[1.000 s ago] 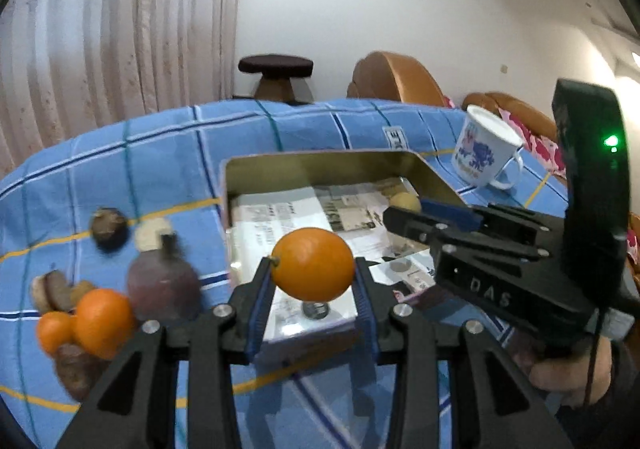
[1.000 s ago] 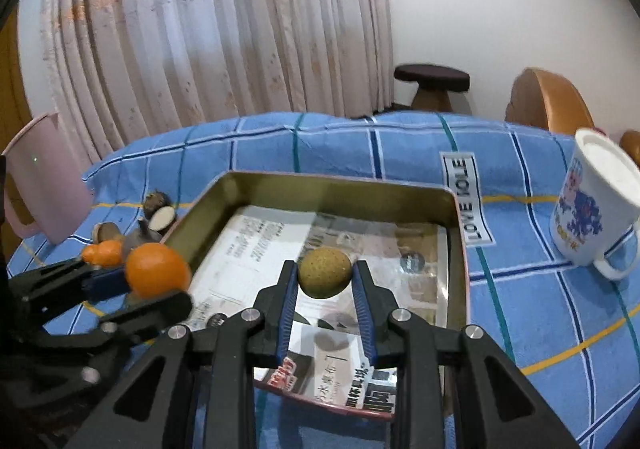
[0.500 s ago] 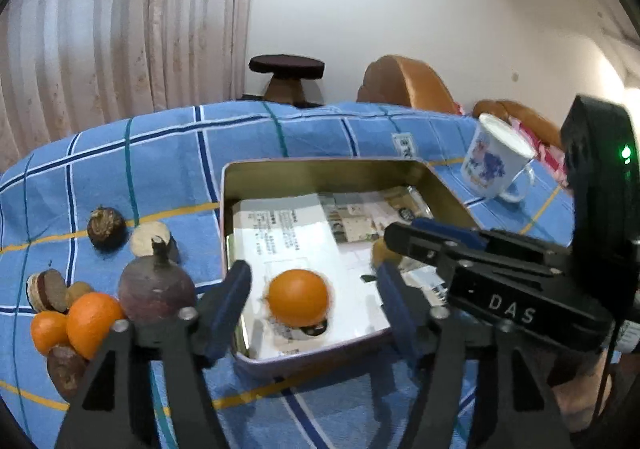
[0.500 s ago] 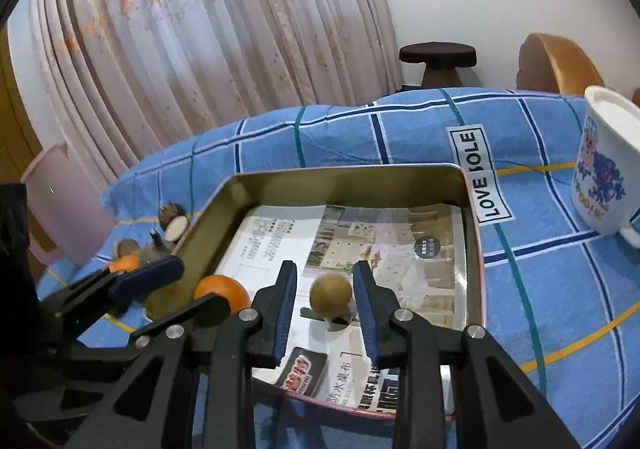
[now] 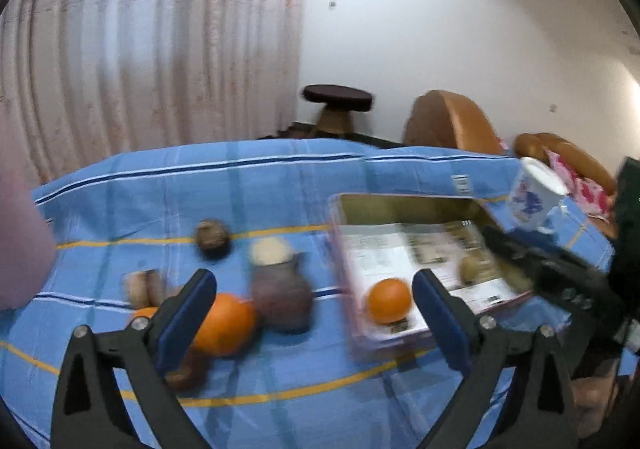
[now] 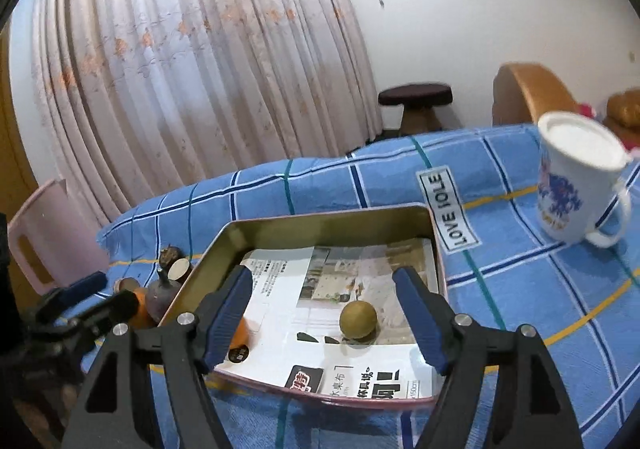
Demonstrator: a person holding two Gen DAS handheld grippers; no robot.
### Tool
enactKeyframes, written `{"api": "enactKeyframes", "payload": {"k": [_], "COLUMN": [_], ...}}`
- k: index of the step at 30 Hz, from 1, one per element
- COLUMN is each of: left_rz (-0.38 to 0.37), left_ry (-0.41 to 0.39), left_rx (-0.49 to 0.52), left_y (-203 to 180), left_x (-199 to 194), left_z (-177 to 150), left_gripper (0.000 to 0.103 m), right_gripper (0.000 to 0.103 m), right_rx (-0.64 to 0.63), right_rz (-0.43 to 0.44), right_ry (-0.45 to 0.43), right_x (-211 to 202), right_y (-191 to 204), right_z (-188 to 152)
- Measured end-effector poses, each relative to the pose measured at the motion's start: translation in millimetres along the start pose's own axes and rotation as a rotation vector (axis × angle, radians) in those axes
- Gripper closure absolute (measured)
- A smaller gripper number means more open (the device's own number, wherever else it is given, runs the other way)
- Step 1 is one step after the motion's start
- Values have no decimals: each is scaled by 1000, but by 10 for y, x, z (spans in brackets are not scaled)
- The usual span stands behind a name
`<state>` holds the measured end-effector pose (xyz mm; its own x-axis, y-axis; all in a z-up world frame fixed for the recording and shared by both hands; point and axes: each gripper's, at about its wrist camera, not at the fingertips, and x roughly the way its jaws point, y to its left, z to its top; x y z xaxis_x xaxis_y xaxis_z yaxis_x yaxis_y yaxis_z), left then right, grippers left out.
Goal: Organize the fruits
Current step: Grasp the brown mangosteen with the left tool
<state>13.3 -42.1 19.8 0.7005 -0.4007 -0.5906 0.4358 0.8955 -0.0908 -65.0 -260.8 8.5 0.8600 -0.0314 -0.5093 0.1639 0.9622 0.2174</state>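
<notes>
Left wrist view, blurred: the left tongs gape wide and hold nothing; an orange lies in the tray at right of centre, on newspaper. At lower left of the frame, on the blue tabletop, a second orange touches a dark purple fruit, brown fruits near them. In the right wrist view the right tongs are also wide open and empty, a green-brown fruit lying on the newspaper between the fingers. A mug stands at the right edge, apart from the tray.
</notes>
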Motion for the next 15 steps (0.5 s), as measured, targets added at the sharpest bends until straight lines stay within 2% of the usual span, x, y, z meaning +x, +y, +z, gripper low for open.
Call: {"api": "enactKeyframes", "payload": {"k": [8,12,15], "left_rz": [97,96,60], "left_ry": [52,75,99], "left_rx": [-32,-68,-46], "left_y": [732,959,1027], "left_x": [-95,-159,-206], "left_z": [-154,-214,-281], "left_gripper": [2,2,2], "right_gripper": [27,27,27], "right_rx": [-102,-185,-203], "right_rz": [-3,4,31], "right_ry": [-44,-40,-18], "right_x": [-129,-151,-134], "right_y": [364,668,848], "right_z": [-60,-158,-228]}}
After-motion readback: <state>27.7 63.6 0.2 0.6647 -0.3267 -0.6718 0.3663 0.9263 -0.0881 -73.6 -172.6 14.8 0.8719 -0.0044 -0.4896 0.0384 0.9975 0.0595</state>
